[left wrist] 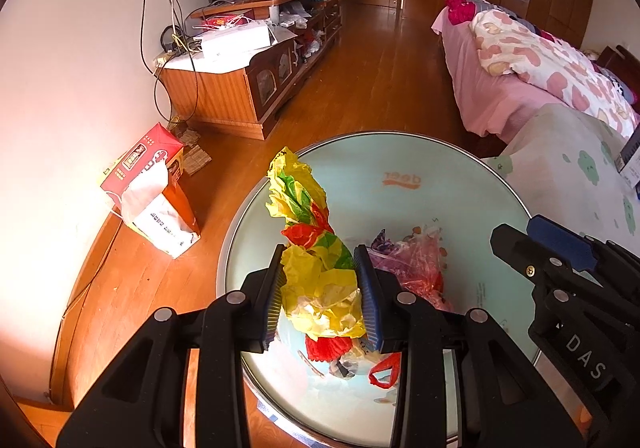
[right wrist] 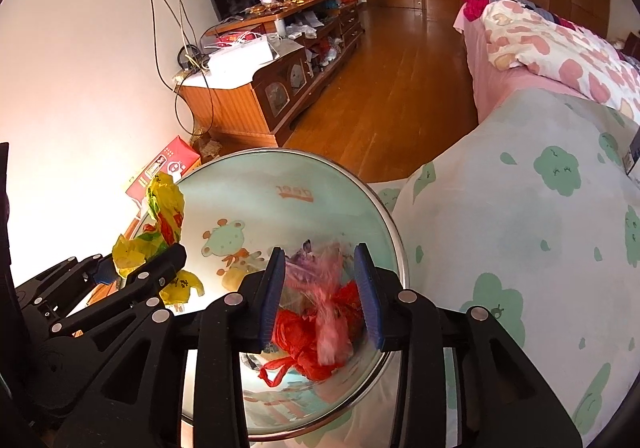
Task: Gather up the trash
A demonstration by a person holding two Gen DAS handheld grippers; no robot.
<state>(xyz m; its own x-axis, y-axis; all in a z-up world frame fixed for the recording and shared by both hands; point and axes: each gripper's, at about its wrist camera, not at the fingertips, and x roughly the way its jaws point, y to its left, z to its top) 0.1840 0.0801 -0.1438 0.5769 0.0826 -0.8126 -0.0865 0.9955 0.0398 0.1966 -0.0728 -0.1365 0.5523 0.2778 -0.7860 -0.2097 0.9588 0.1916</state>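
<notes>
Both your grippers are over the round glass counter (left wrist: 460, 176), each with a crumpled bag between its fingers.

Your left gripper (left wrist: 324, 292) has its fingers closed on the yellow bag (left wrist: 316, 276); both pads press its sides, and the twisted upper end stands up above the fingers. Your right gripper (right wrist: 322, 292) has the red and pink bag (right wrist: 320, 320) between its fingers, but the bag is blurred and I see a small gap at each pad, so the fingers seem open around it. A red handle loop lies on the glass below.
</notes>
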